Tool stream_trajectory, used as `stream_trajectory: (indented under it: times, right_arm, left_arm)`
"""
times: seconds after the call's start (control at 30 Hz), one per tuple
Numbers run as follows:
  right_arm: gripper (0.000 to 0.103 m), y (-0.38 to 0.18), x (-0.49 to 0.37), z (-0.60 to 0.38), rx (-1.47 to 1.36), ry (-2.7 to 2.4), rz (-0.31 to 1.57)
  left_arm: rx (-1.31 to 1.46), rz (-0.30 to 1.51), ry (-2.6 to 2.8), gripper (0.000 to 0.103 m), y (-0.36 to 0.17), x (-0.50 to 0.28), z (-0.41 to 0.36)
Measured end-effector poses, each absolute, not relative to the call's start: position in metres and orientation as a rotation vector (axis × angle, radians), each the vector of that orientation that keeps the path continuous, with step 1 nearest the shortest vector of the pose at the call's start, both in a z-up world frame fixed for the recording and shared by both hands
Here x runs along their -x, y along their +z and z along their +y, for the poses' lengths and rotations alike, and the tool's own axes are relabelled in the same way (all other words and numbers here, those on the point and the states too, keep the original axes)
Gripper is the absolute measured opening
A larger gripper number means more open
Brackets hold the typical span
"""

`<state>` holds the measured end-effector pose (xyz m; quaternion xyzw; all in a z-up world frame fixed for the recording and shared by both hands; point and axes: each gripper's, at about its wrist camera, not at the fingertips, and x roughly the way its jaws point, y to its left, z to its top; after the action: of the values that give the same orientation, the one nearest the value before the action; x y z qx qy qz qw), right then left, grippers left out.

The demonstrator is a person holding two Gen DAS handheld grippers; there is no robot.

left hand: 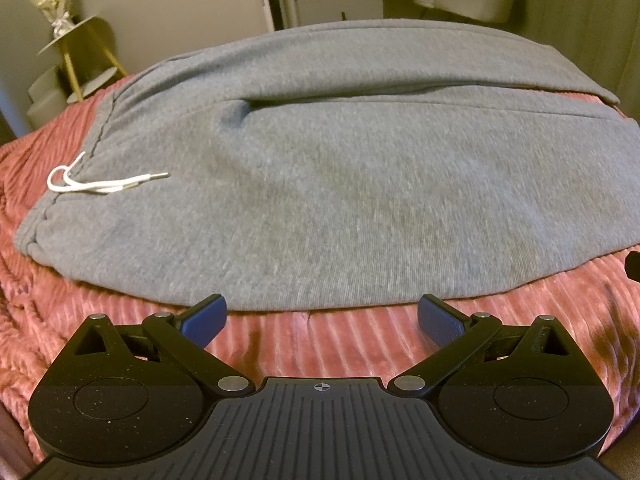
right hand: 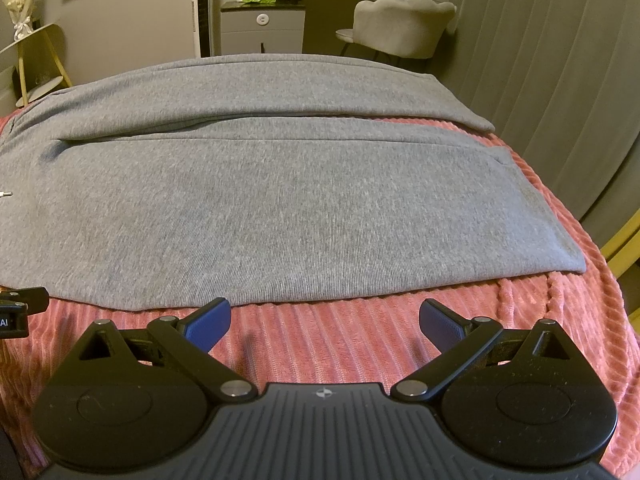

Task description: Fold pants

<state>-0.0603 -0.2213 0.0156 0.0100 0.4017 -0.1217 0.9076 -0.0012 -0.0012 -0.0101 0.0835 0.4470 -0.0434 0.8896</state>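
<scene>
Grey sweatpants lie flat across a pink ribbed bedspread, waistband to the left with a white drawstring on top. In the right wrist view the two legs lie side by side, their hems at the right. My left gripper is open just short of the pants' near edge, nothing between its blue pads. Likewise my right gripper stands open in front of the near leg's edge, holding nothing. The left gripper's tip shows at the left edge of the right wrist view.
The pink bedspread ends close behind the pants and drops off at the right. Beyond stand a grey cabinet, a padded chair, a gold side table with a bouquet and a grey curtain.
</scene>
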Motion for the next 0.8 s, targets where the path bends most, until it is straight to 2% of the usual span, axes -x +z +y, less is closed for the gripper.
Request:
stream_trajectory:
  times: [0.8]
  right_arm:
    - [0.1, 0.0175, 0.0601, -0.2216, 0.002, -0.251, 0.835]
  left_arm:
    - [-0.181, 0.965, -0.114, 0.103, -0.0118, -0.0012, -0.0049]
